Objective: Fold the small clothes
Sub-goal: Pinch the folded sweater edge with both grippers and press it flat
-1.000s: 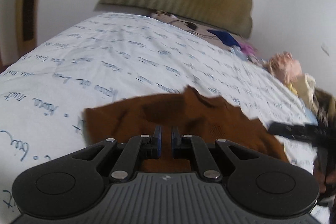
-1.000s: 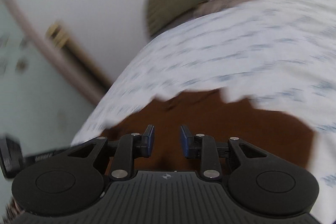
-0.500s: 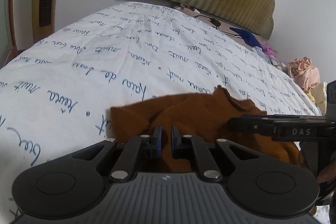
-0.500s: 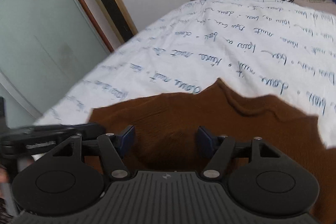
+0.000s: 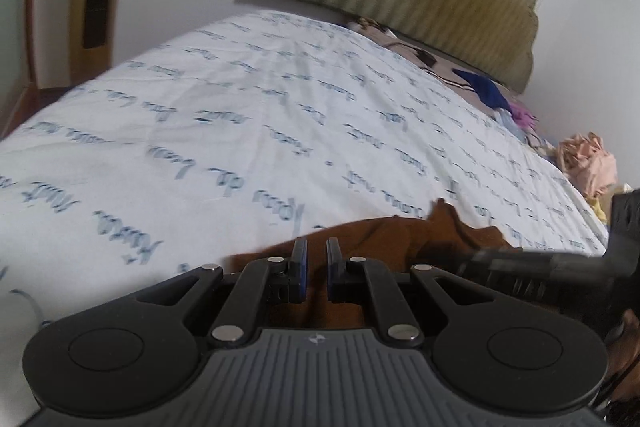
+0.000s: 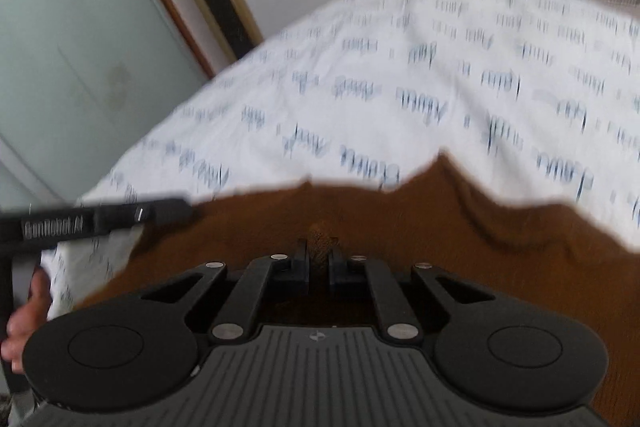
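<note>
The wide white bedsheet printed with blue handwriting [image 6: 400, 75] filled both my views, and the small rust-brown knit garment [image 6: 460, 227] lay on its near edge beneath both tools. My right gripper [image 6: 318, 261] had just been closing and pinched a small tuft of that cloth. My left gripper [image 5: 316, 269] was pressed nearly shut on the garment's left edge. I judged this the grasping step; next I needed to lift both edges evenly and fold.

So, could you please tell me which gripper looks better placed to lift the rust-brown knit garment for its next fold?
Right gripper: it has just closed, bunching the rust-brown knit garment between its pads. The left gripper sits at the garment's edge; its hold is unclear.
</note>
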The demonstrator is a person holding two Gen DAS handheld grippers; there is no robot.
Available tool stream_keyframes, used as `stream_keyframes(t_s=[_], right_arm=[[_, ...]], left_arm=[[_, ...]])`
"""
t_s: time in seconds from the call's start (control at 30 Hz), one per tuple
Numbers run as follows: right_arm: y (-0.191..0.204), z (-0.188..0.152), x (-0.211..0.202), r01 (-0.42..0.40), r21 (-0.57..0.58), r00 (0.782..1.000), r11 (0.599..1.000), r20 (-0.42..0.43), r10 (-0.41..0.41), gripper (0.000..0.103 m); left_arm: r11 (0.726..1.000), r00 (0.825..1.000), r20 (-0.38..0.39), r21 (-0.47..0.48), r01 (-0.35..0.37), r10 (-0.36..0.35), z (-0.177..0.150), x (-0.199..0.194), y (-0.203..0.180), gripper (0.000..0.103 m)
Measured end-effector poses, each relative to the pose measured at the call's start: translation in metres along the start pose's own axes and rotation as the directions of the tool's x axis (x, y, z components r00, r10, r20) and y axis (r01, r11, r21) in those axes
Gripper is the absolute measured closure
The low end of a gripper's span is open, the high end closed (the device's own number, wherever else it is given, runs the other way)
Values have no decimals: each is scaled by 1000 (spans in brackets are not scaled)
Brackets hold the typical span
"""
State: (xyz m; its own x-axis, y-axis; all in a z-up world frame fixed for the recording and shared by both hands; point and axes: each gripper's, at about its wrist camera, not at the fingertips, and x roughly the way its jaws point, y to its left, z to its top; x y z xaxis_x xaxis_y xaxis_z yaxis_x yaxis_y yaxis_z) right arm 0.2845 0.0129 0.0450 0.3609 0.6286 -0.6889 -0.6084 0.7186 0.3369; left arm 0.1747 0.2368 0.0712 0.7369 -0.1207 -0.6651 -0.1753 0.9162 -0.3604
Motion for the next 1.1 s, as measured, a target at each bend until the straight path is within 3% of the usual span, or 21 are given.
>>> stream_keyframes(t_s=[0.1,0.2,0.27,0.3,0.37,0.43,0.53,0.57,0.6,0.67,0.8,0.83,0.93,1.1], right_arm=[[9,10,-2,68,-67,995,995,79,-63,91],[14,17,5,121,-122,989,985,96,-110,94],[20,16,9,224,-210,972,952,121,-202,95],[19,16,13,233,-212,972,949,88,-219,95],[11,14,18,193,-163,981,968,22,-192,95],[3,15,5,136,-65,988,989,82,-130,85],[-8,25,-6,-49,74,993,996,111,40,81],[-5,30,-2,-74,76,994,994,86,68,70],[-3,33,4,-75,70,996,995,45,72,56],[5,35,18,-26,22,1000,999,1,26,50],[9,25,41,-41,-2,996,999,-76,41,51],[13,22,47,-31,-30,995,999,-93,28,55],[24,17,46,-1,-86,996,996,-87,-6,82],[38,26,35,-15,-129,999,992,-44,9,87]], left_arm=[[1000,999,40,-12,-23,24,-3,-9,4,94],[999,997,73,33,-40,38,-6,-14,-3,94],[999,998,49,40,-26,24,-4,-8,-5,94],[1000,1000,26,23,-12,11,-3,-4,-4,94],[1000,1000,-4,-14,20,-20,-3,3,-1,94],[1000,1000,-8,-18,22,-22,-5,5,-1,94],[1000,1000,-9,-7,11,-12,-9,5,0,94],[1000,1000,-10,-9,13,-13,-9,4,0,94],[1000,1000,-8,-12,15,-15,-9,2,1,94],[1000,1000,4,-18,15,-15,-10,-4,4,94],[1000,1000,15,-20,5,-5,-13,-13,13,94],[1000,1000,14,-25,3,-3,-14,-14,16,94],[999,1000,12,-40,4,-3,-16,-16,22,94],[999,1000,27,-37,-9,10,-22,-23,22,94]])
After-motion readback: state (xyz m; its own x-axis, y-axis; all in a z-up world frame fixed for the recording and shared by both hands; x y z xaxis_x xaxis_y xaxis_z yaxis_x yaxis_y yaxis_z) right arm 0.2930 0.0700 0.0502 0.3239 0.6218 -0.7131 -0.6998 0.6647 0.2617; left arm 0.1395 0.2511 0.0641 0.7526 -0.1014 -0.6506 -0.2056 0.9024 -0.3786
